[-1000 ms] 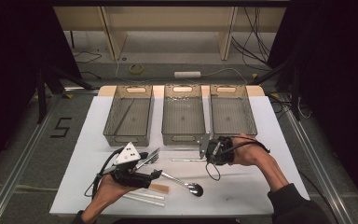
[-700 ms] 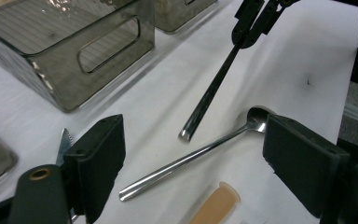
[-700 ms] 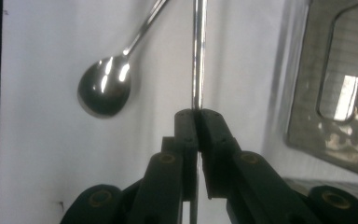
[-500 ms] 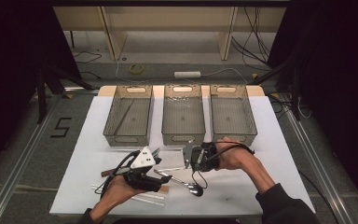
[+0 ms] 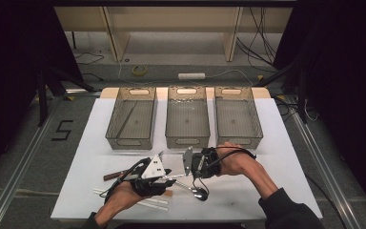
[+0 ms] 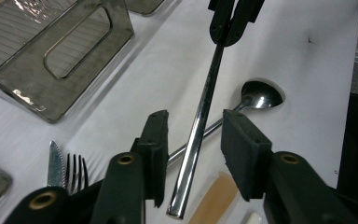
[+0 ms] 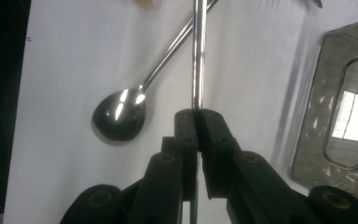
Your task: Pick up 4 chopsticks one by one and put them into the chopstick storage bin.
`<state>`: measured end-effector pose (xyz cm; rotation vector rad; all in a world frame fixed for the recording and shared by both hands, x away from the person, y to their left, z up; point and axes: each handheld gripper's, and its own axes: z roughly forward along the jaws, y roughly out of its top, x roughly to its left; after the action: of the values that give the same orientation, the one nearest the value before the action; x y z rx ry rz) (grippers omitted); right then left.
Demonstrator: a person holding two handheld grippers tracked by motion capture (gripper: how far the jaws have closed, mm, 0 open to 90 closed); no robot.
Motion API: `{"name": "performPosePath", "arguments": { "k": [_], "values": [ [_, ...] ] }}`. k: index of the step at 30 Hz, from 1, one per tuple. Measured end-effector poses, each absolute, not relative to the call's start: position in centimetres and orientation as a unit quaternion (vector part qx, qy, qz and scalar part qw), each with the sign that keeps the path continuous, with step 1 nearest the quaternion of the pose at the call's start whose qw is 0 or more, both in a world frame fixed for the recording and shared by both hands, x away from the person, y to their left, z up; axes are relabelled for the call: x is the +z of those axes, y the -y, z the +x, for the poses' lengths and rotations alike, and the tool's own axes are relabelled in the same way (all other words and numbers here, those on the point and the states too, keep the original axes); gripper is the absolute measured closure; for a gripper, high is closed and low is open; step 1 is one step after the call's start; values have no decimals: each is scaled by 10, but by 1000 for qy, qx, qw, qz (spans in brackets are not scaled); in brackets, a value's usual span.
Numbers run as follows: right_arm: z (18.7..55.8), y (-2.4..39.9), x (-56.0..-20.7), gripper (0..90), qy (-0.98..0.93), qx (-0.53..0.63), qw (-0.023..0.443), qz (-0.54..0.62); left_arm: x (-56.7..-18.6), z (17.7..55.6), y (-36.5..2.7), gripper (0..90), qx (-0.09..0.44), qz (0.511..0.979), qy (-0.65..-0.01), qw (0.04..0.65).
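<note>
**Steel rod passed between two tools over the white surface**

The white surface (image 5: 100, 143) carries three grey bins (image 5: 187, 121) in a row at its far side. On the floor at its left a marking reads "5" (image 5: 63, 130). The right tool (image 7: 197, 114) is clenched on a thin steel rod (image 6: 200, 116), holding it above a spoon (image 7: 121, 114) that lies on the surface. The left tool (image 6: 193, 135) has just been closing, its pads either side of the rod but not yet pressing it. The left gripper view adds a knife tip and fork tines (image 6: 74, 168) beside the jaws; the high view adds a brown handle (image 5: 112, 175) near the left hand.
</note>
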<state>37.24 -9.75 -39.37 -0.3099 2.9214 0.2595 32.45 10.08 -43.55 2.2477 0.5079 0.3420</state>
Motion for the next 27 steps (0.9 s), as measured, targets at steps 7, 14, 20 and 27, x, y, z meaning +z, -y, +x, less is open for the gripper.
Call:
{"name": "performPosePath", "arguments": {
  "k": [7,14,20,27],
  "values": [
    [370,96,-392,862,-985,87,91,-114,-435,324,-100,737,125,893,-188,389],
    [367,97,-392,856,-985,84,86,-124,-435,321,-99,801,112,904,-149,384],
    [374,104,-387,755,-985,110,84,-101,-432,317,-98,829,125,898,-139,398],
    [372,123,-372,516,-968,226,106,19,-431,322,-108,829,134,886,-174,408]
  ]
}}
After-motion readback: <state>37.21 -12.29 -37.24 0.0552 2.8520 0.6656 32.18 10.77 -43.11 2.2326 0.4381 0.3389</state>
